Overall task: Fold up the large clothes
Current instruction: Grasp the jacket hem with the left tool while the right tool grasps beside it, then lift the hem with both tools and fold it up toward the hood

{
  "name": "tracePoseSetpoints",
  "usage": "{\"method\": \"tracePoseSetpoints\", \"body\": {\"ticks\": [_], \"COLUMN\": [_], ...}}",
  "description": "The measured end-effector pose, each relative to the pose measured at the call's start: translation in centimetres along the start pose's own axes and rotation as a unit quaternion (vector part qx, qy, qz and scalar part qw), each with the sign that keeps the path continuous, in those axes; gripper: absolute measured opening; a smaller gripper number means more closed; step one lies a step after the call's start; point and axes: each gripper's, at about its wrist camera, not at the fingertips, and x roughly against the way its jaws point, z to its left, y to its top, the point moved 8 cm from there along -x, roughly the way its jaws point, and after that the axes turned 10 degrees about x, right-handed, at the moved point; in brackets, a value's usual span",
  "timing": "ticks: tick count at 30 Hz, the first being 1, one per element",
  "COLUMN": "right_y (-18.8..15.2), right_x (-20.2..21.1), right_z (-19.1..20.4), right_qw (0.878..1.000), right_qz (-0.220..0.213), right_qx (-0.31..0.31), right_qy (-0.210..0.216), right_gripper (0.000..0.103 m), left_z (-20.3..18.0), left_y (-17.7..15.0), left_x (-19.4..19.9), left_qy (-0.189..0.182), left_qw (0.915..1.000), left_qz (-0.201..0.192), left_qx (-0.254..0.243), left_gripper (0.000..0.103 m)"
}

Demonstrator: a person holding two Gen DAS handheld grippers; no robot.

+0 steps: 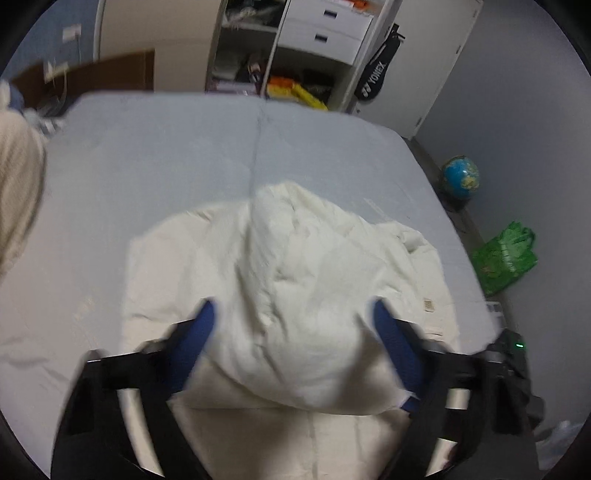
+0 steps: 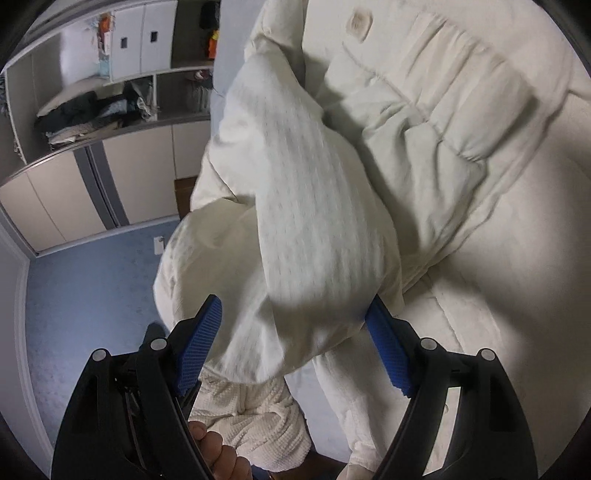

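Observation:
A large cream padded garment [image 1: 295, 266] lies bunched on the light blue bed [image 1: 166, 158]. My left gripper [image 1: 293, 314] is wide open, its blue fingers [image 1: 201, 332] either side of a raised fold of the garment. In the right wrist view the same garment [image 2: 424, 129] fills the frame, with a sleeve-like bulge [image 2: 295, 206] lifted toward the camera. My right gripper [image 2: 293, 314] is wide open with that bulge between its blue fingers [image 2: 386, 347]; neither finger visibly pinches the cloth.
An open wardrobe with drawers [image 1: 317, 33] stands beyond the bed. A globe [image 1: 460, 177] and a green bag [image 1: 506, 254] sit on the floor at right. A knitted cream cloth [image 1: 16, 192] lies at the bed's left edge. A person's hand [image 2: 218, 454] shows below the right gripper.

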Motion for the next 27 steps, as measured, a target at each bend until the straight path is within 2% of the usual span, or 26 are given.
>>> {"method": "tracePoseSetpoints", "body": {"ticks": [1, 2, 3, 4, 5, 7, 8, 10, 13, 15, 18, 24, 25, 27], "right_y": [0.3, 0.6, 0.8, 1.2, 1.5, 2.3, 2.9, 4.1, 6.4, 7.4, 7.7, 6.1, 5.8, 5.2], "right_x": [-0.5, -1.1, -1.2, -1.4, -1.6, -1.8, -1.7, -1.0, 1.6, 2.7, 2.6, 2.2, 2.2, 2.4], "right_z": [0.0, 0.3, 0.3, 0.8, 1.0, 2.0, 3.1, 5.7, 10.3, 10.9, 8.6, -2.0, -3.0, -4.7], "right_qw": [1.0, 1.0, 1.0, 1.0, 0.999, 0.999, 0.998, 0.993, 0.973, 0.963, 0.964, 0.98, 0.982, 0.986], "right_qz": [0.003, 0.005, 0.004, -0.002, -0.004, -0.005, -0.011, -0.034, -0.088, -0.106, -0.099, -0.072, -0.069, -0.064], "right_qx": [0.001, 0.008, 0.015, 0.027, 0.034, 0.049, 0.067, 0.109, 0.192, 0.23, 0.234, 0.182, 0.173, 0.15], "right_qy": [-0.005, -0.008, -0.008, -0.003, 0.0, 0.005, 0.013, 0.041, 0.088, 0.089, 0.078, 0.037, 0.039, 0.044], "right_gripper": [0.076, 0.075, 0.072, 0.056, 0.032, 0.016, 0.013, 0.011, 0.01, 0.01, 0.01, 0.01, 0.012, 0.027], "left_z": [0.1, 0.1, 0.2, 0.3, 0.3, 0.2, 0.2, -0.1, -0.3, -1.2, -2.0, -1.4, -1.2, -0.7], "left_y": [-0.4, -0.7, -0.9, -1.1, -1.1, -1.1, -0.9, -0.4, 0.3, 0.0, -2.1, -8.1, -8.7, -9.8], "left_x": [-0.5, -0.6, -0.7, -0.7, -0.5, 0.0, 0.3, 1.0, 2.5, 2.5, 1.0, -2.3, -2.6, -3.2], "left_qy": [-0.013, -0.021, -0.026, -0.029, -0.033, -0.047, -0.059, -0.08, -0.127, -0.141, -0.126, -0.116, -0.113, -0.105], "left_qw": [0.9998, 0.9994, 0.9992, 0.9992, 0.9992, 0.9987, 0.998, 0.9959, 0.9883, 0.986, 0.9897, 0.9901, 0.9904, 0.9911], "left_qz": [0.014, 0.021, 0.022, 0.021, 0.018, 0.014, 0.009, -0.005, -0.028, -0.026, -0.011, 0.039, 0.043, 0.049], "left_qx": [0.009, 0.016, 0.019, 0.017, 0.015, 0.015, 0.021, 0.042, 0.08, 0.085, 0.067, 0.069, 0.067, 0.066], "left_gripper": [0.037, 0.03, 0.019, 0.015, 0.014, 0.013, 0.013, 0.012, 0.012, 0.013, 0.013, 0.019, 0.019, 0.02]}}
